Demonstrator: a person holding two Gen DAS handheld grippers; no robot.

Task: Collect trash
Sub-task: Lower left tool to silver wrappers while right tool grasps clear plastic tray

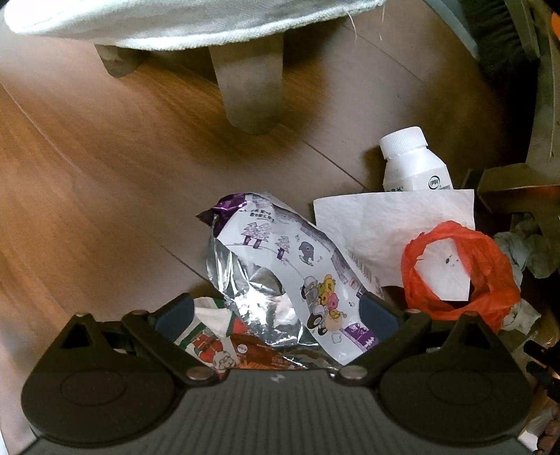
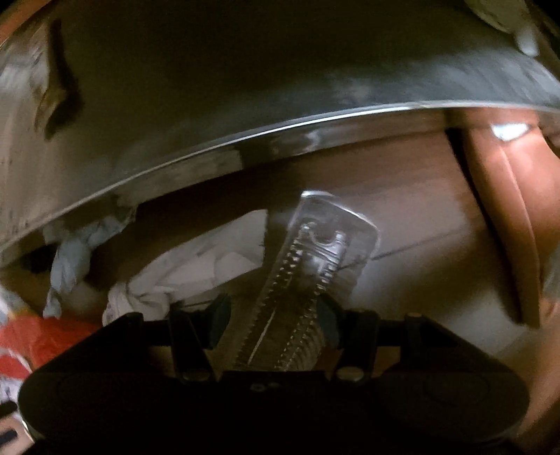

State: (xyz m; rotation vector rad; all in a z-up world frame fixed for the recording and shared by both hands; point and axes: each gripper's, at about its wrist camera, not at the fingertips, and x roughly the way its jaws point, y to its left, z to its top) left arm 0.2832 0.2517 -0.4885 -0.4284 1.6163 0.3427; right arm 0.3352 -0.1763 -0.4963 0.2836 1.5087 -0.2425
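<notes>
In the left wrist view my left gripper (image 1: 276, 311) is open, low over a trash pile on the wood floor, its fingers either side of a silver and purple cartoon snack bag (image 1: 280, 273). A red and green wrapper (image 1: 217, 339) lies under it. A white tissue sheet (image 1: 392, 227), an orange plastic bag (image 1: 465, 269) and a white capped bottle (image 1: 413, 161) lie to the right. In the right wrist view my right gripper (image 2: 273, 315) holds a clear ridged plastic packet (image 2: 308, 280) between its fingers, under a dark curved metal edge (image 2: 280, 129).
A pale furniture leg (image 1: 252, 91) and a white cushion (image 1: 175, 21) stand behind the pile. Crumpled tissues (image 2: 168, 276) and a bluish wad (image 2: 73, 255) lie on the floor under the curved rim. An orange-brown object (image 2: 507, 217) is at the right.
</notes>
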